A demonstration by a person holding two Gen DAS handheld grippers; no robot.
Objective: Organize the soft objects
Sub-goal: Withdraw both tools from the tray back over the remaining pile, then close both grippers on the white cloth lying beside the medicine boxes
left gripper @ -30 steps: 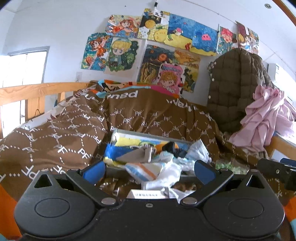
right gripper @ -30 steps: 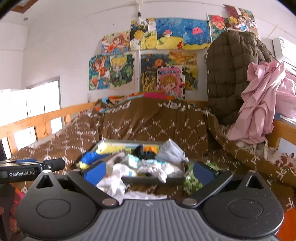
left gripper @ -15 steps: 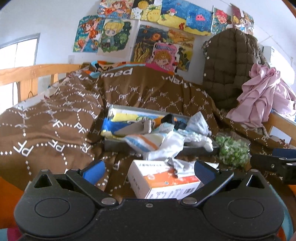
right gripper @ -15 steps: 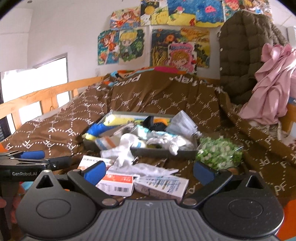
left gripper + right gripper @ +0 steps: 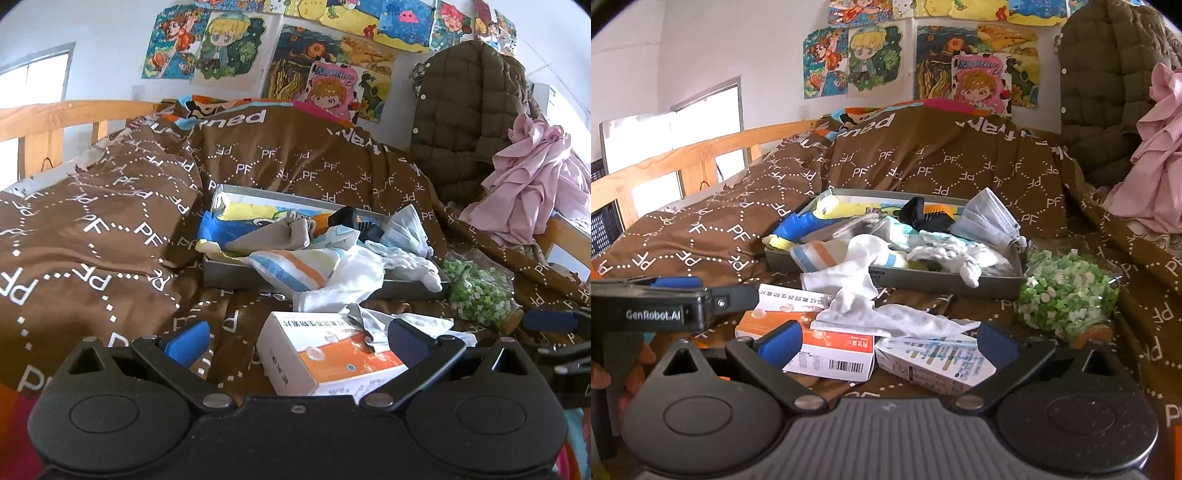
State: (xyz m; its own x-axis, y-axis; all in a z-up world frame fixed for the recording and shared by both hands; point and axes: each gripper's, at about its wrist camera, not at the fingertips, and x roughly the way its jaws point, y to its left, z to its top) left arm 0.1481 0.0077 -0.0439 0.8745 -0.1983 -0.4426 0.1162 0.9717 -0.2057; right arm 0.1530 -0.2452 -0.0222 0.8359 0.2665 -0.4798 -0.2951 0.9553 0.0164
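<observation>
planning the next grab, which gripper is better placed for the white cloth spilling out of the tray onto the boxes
Right, probably. The white cloth lies centred between the open right gripper, draped over the medicine boxes. The left gripper faces an orange-and-white box first, the cloth beyond it.

A shallow grey tray (image 5: 945,282) sits on the brown bedspread, heaped with soft things: a blue-and-yellow cloth (image 5: 798,225), a striped white cloth (image 5: 291,267) spilling over the near rim, a black sock (image 5: 919,214), a pale face mask (image 5: 988,221) at the right end. 1 white cloth (image 5: 871,295) trails from the tray down onto the boxes in front.
</observation>
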